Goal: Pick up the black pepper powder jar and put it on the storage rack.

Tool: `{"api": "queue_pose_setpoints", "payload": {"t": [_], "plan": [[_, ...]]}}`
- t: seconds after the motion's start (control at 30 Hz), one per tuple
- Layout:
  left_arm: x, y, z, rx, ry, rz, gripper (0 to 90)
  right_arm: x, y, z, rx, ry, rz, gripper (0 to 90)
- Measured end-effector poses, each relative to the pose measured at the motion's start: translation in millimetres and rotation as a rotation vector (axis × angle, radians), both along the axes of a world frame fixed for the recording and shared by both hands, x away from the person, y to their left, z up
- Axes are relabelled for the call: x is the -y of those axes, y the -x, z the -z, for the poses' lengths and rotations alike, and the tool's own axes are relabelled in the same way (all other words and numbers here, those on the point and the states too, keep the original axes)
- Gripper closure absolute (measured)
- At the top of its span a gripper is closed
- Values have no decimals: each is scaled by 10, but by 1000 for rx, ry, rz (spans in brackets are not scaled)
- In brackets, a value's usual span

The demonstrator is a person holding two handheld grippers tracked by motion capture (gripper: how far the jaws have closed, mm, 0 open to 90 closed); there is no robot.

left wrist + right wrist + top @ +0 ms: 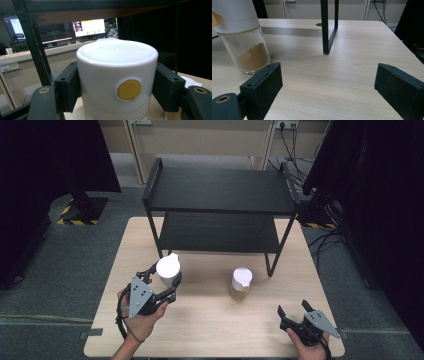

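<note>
**Left tool clamped on white-capped jar; right tool spread wide near counter edge**

Left tool [161,281]: pinching the white-capped jar [168,270] at the left-front part of the wooden counter [210,320], just ahead of the left leg of the black two-tier shelf [218,195]. In the left gripper view, black pads [67,87] pressed flat against both sides of the white cap [117,75], with a round yellow dot [129,89] on the cap facing the camera and a strip of clear glass showing beneath the cap's lower rim. Seen from above, held upright, cap on top, small spout pointing toward the shelf; contact between jar base and counter not possible to tell.

Right tool [295,311]: spread wide with nothing between, low over the counter's right-front corner, gripped by the right hand [310,345]. In the right gripper view, bare wood between the two pads.

Second jar [241,282]: standing alone near the counter's middle, well apart from both tools, just beside the shelf's right front leg [328,27]. Same white cap; clear glass body partly filled with brown powder [252,60] at the bottom.
</note>
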State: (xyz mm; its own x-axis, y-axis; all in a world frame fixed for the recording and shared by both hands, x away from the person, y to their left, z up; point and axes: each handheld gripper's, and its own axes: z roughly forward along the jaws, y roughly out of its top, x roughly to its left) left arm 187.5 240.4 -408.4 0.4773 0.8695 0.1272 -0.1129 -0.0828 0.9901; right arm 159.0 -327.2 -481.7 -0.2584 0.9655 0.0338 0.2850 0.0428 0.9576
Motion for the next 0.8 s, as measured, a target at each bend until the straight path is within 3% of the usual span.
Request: {"api": "queue_pose_setpoints", "payload": {"t": [0.53, 0.8], "plan": [[37, -76, -273, 81, 60, -19, 308, 2, -1, -1, -1, -1, 0, 81], [65, -134, -407, 103, 80, -34, 308, 6, -2, -1, -1, -3, -1, 81]]}}
